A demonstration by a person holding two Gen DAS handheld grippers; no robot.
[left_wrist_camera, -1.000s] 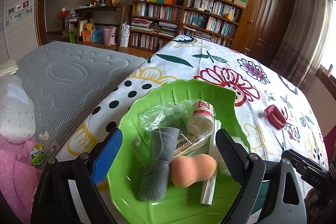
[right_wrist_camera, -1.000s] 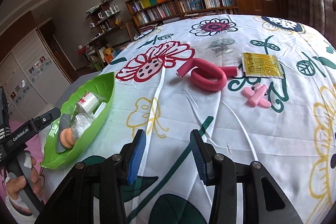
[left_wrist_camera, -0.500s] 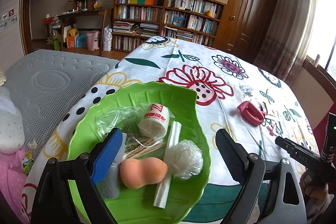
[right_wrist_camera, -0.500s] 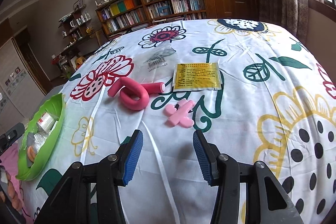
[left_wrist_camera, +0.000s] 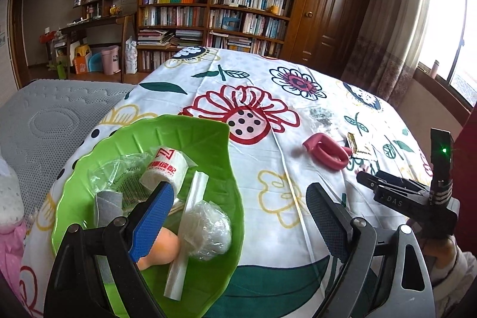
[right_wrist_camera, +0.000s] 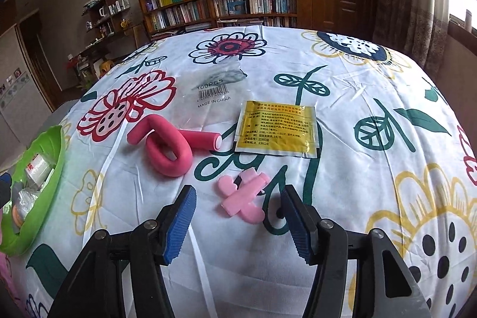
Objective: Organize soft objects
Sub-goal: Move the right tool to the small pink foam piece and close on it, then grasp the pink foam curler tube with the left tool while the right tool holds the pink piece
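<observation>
A green leaf-shaped tray (left_wrist_camera: 208, 139) (right_wrist_camera: 53, 166) on the flowered bedsheet holds an orange sponge (left_wrist_camera: 162, 249), a grey cloth roll (left_wrist_camera: 108, 203), a white bandage roll (left_wrist_camera: 167, 167), a wrapped white ball (left_wrist_camera: 208, 231) and a white stick (left_wrist_camera: 186, 231). My left gripper (left_wrist_camera: 238, 219) is open over the tray's right rim. My right gripper (right_wrist_camera: 238, 216) is open, its fingers either side of a pale pink foam piece (right_wrist_camera: 243, 200). A bent pink foam roller (right_wrist_camera: 170, 145) (left_wrist_camera: 326, 151) lies just beyond it.
A yellow sachet (right_wrist_camera: 277, 128) and a clear plastic bag (right_wrist_camera: 213, 91) lie past the roller. A grey mattress (left_wrist_camera: 53, 121) lies left of the sheet. Bookshelves (left_wrist_camera: 214, 17) and a wooden door (left_wrist_camera: 337, 11) stand at the back. The right gripper's body (left_wrist_camera: 411, 195) shows at the left view's right edge.
My right gripper has swung right from the tray side and come close over the pale pink foam piece. My left gripper has drifted right, from centred on the tray to its right rim.
</observation>
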